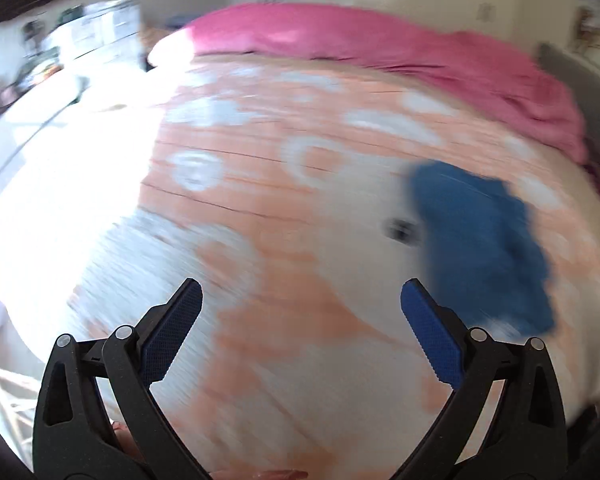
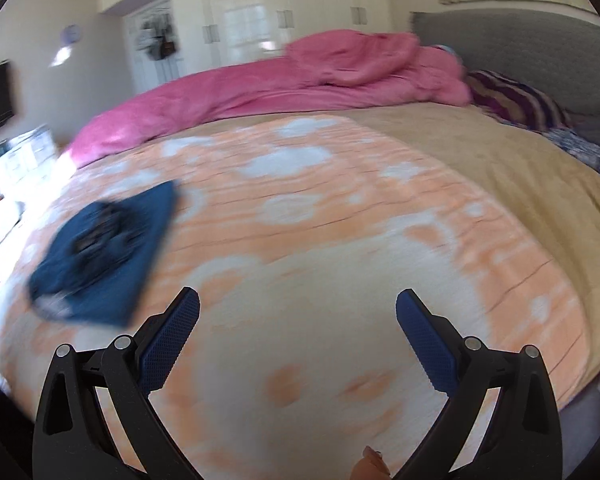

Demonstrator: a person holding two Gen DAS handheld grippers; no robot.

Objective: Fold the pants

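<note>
Item: we hold our left gripper [image 1: 301, 300] and right gripper [image 2: 298, 308] spread wide and empty above the orange-and-white patterned bedspread [image 2: 320, 216], likely approaching the crumpled dark blue fabric pants [image 1: 480, 240] lying at right of the left view, [image 2: 104, 248] at left of the right.

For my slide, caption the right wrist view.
Right gripper open above the bedspread, blue pants lying to its left.
</note>
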